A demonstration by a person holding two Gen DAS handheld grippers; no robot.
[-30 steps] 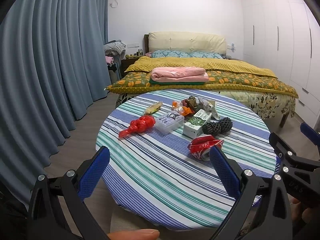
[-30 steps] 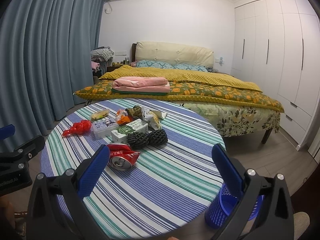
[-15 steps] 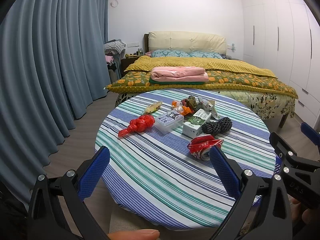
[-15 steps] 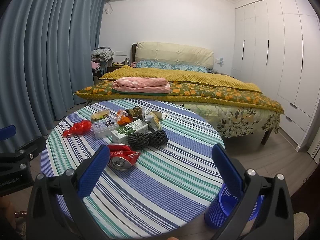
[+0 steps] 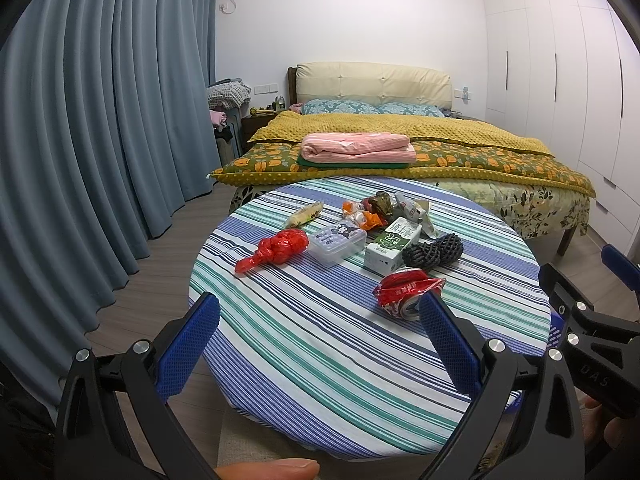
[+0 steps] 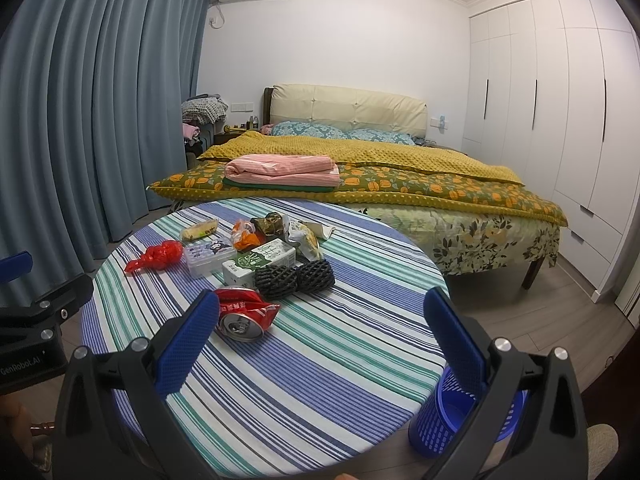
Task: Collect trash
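Trash lies on a round table with a striped cloth [image 5: 320, 344] [image 6: 320, 360]: a crushed red can [image 5: 404, 292] [image 6: 244, 314], black foam netting [image 5: 434, 250] [image 6: 294, 276], a green and white carton [image 5: 394, 244] [image 6: 260, 262], a clear plastic box [image 5: 338, 240] [image 6: 210, 256], a red plastic bag [image 5: 276, 250] [image 6: 158, 256], a yellow wrapped snack [image 5: 304, 214] [image 6: 200, 230] and crumpled wrappers [image 5: 380, 206] [image 6: 280, 228]. My left gripper [image 5: 318, 340] is open near the table's front edge. My right gripper [image 6: 320, 338] is open too, its left finger just in front of the can.
A blue mesh bin [image 6: 460, 412] stands on the floor at the table's right. Behind the table is a bed [image 5: 400, 148] with folded pink bedding [image 5: 356, 148]. Blue curtains [image 5: 80, 140] hang at the left and white wardrobes [image 6: 560, 120] line the right wall.
Both views have barely shifted. The grippers stay open and the trash lies as it did.
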